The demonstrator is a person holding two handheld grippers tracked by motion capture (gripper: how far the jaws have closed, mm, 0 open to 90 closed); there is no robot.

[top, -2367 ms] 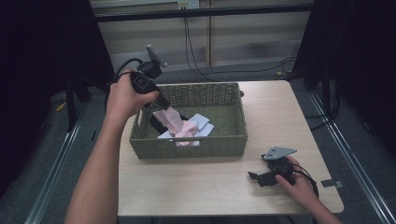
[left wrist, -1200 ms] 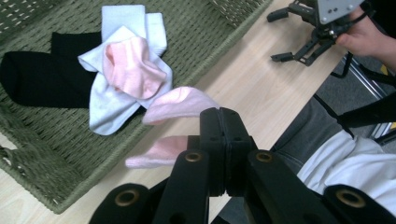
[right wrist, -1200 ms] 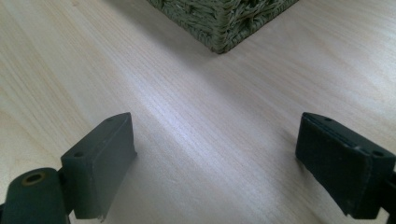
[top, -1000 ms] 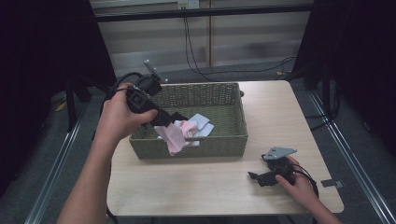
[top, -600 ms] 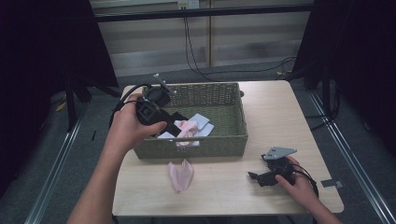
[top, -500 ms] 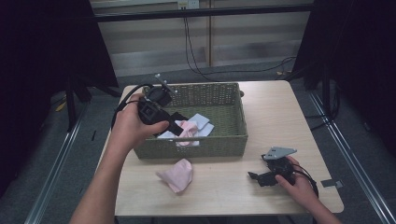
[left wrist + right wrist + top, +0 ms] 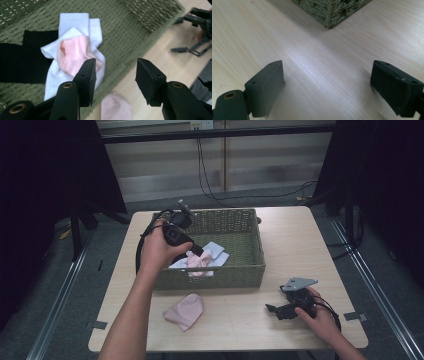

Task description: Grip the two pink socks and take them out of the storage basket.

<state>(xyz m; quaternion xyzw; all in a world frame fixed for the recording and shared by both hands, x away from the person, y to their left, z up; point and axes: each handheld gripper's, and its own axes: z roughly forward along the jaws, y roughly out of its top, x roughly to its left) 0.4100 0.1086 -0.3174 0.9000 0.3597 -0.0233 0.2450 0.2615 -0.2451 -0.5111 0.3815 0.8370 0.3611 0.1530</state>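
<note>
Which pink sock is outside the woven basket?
The pale pink sock lying alone on the wooden table, in front of the green woven basket; the other pink sock sits inside on white socks.

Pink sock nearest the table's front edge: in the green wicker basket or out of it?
Out. The pink sock lies crumpled on the light wooden table, just in front of the green wicker basket, touched by neither gripper.
</note>
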